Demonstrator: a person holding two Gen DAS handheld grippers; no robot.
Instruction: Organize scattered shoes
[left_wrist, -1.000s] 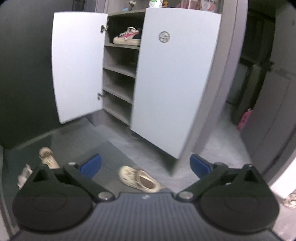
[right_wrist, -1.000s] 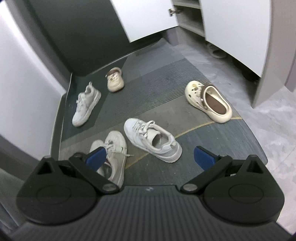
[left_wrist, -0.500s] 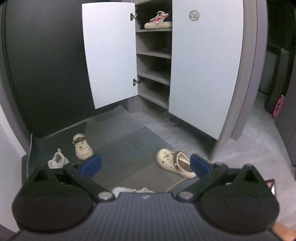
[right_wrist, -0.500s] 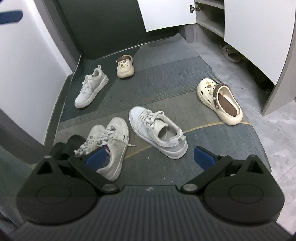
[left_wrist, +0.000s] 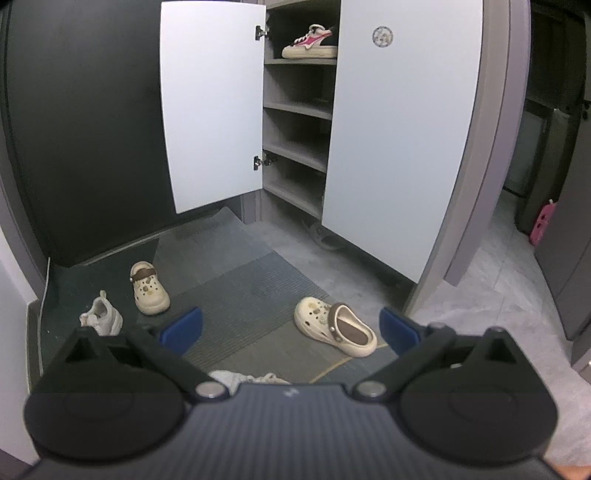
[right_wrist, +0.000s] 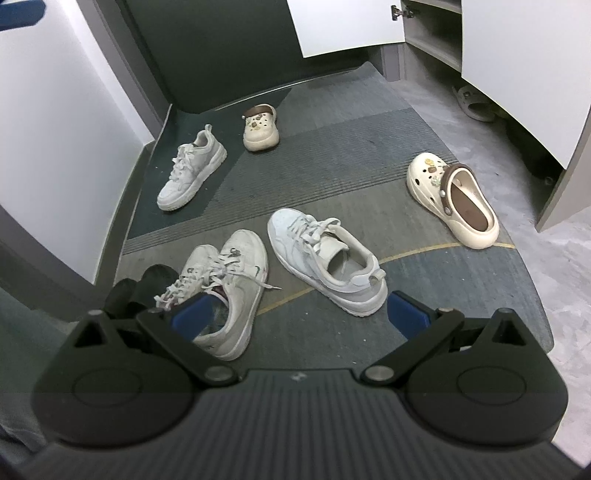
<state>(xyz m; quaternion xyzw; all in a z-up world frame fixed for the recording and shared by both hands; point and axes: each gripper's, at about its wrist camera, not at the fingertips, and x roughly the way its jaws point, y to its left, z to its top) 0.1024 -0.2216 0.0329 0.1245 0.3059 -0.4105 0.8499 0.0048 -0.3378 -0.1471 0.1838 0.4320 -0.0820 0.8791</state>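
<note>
On the floor mat, shoes lie scattered: near white sneaker centre, paired sneakers left of it, another sneaker far left, cream clogs far and right. Left gripper and right gripper: fingers spread, holding nothing. Far right, open cabinet; pink sneaker on top shelf.

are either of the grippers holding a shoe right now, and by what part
No. The left gripper and the right gripper are both open with nothing between their fingers. The white sneakers and clogs all lie untouched on the mat.
</note>
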